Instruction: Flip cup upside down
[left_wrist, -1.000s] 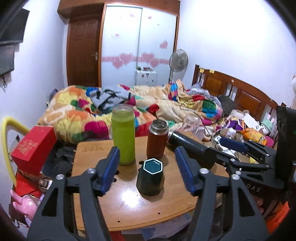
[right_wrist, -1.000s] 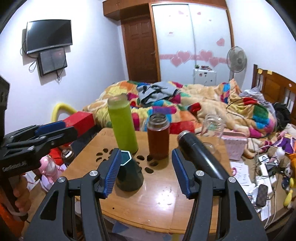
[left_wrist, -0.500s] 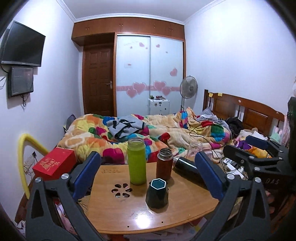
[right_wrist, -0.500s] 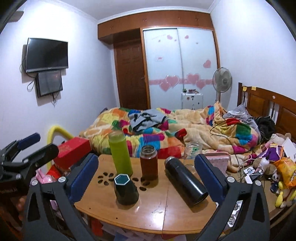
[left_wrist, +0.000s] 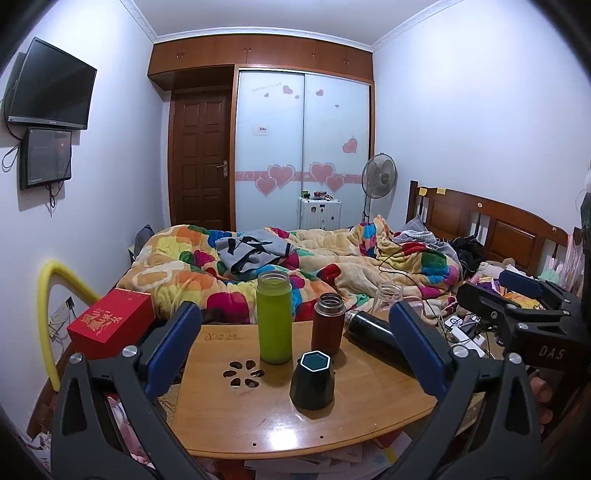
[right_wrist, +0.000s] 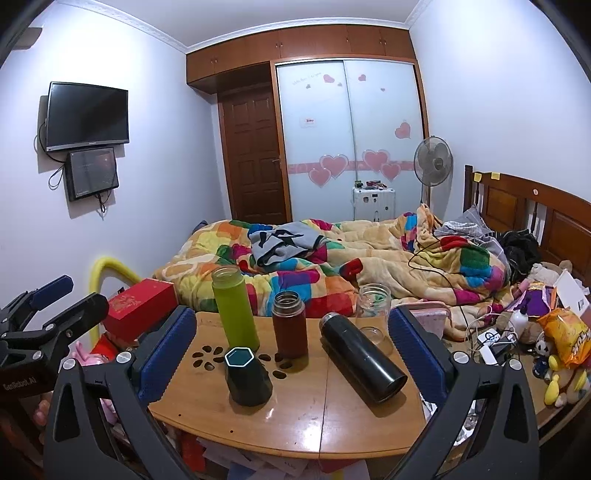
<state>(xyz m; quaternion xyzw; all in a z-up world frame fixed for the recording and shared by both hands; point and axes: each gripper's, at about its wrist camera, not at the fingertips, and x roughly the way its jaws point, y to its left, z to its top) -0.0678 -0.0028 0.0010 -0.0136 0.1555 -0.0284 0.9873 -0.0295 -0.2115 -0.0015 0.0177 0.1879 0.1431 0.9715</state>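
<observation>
I see the bed (left_wrist: 332, 258) with its patchwork quilt behind a round wooden desk (left_wrist: 229, 424). On the desk the green bottle (left_wrist: 274, 317) and the red-brown flask (left_wrist: 328, 323) stand upright, the black flask (right_wrist: 362, 356) lies on its side, and the dark green hexagonal cup (left_wrist: 313, 378) stands near the front edge, mouth up, apart from both tools. My left hand-held gripper (left_wrist: 295, 354) hangs back from the desk with its blue pads spread wide and empty; my right hand-held gripper (right_wrist: 291, 354) is spread just as wide, gripping nothing. Only the left view shows "DAS" on the right tool's body; only the right view shows "GenRobot.AI" on the left tool's, and the clear jar (right_wrist: 373, 306) in full. The red box (left_wrist: 110, 323) bears gold characters I cannot read.
</observation>
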